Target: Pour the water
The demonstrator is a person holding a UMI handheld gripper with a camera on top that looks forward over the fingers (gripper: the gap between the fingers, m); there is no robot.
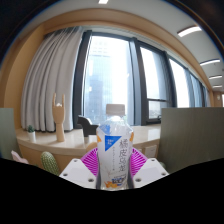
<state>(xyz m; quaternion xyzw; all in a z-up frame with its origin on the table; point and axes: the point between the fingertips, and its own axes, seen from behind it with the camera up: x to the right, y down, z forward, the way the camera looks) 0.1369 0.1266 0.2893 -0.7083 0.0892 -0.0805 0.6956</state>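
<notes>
A clear plastic bottle [116, 148] with a white cap and a white, orange and blue label stands upright between my fingers. My gripper [116, 163] is shut on the bottle: both magenta pads [92, 160] press against its sides at label height. The bottle is held up in the air, above table height, with the room behind it. No cup or other vessel for the water shows in view.
A light wooden table [70, 140] runs along tall windows with pale curtains [45, 80]. A wooden hand model [60, 117] and a small white figure [84, 125] stand on it. A green object [49, 161] lies near left. A grey partition [190, 135] stands right.
</notes>
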